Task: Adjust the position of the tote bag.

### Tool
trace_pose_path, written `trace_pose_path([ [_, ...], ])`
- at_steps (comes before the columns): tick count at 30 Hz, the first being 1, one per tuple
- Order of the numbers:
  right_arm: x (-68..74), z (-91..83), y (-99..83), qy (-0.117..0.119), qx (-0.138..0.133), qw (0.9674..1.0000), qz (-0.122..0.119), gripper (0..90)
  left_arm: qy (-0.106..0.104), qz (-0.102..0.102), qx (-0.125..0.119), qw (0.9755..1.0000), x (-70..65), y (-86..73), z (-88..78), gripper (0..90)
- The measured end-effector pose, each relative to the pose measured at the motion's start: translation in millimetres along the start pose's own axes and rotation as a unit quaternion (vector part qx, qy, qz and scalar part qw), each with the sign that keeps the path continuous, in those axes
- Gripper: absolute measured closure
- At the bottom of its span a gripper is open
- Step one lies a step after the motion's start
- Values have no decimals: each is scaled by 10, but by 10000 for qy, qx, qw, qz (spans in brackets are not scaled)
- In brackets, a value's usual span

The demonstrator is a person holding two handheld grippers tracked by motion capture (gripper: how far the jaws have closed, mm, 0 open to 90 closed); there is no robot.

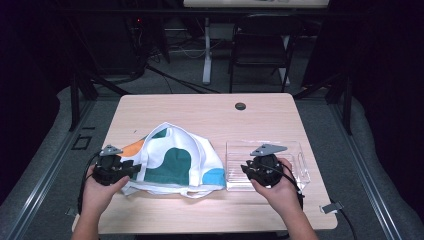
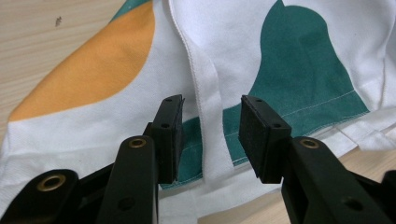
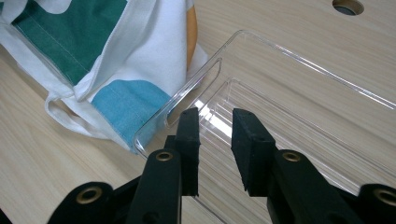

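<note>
Left gripper [image 2: 210, 135]: jaws apart, a white strap [image 2: 208, 107] of the tote bag [image 1: 175, 162] seen between them, unclamped. Right gripper [image 3: 215, 149]: jaws apart over the clear tray [image 1: 300, 150] rim. Bag's 3 o'clock edge meets the tray; bare table [image 1: 200, 107] lies at 12 o'clock.

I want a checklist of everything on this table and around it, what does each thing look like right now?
Surface: wooden table, round hole near far edge.
Job's things: white cloth bag with green, orange, blue patches lying flat; clear plastic tray beside it, empty.
Clutter: nothing seen.
Grippers: left gripper open over the bag's strap; right gripper open over the tray's near end.
Cables: black cable trailing from the right gripper.
Surroundings: dark room, folding chair behind.
</note>
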State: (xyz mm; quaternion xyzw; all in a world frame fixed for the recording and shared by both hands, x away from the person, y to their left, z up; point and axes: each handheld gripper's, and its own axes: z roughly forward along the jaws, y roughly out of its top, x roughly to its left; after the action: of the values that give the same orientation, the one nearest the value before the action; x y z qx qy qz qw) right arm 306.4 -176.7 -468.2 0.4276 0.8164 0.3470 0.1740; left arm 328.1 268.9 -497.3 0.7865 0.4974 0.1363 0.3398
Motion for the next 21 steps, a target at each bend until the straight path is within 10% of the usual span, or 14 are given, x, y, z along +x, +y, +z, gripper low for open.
trace_pose_path([
  [21,27,69,69,183,-98,9998,6,706,-191,-123,222,9995,45,-76,139,545],
])
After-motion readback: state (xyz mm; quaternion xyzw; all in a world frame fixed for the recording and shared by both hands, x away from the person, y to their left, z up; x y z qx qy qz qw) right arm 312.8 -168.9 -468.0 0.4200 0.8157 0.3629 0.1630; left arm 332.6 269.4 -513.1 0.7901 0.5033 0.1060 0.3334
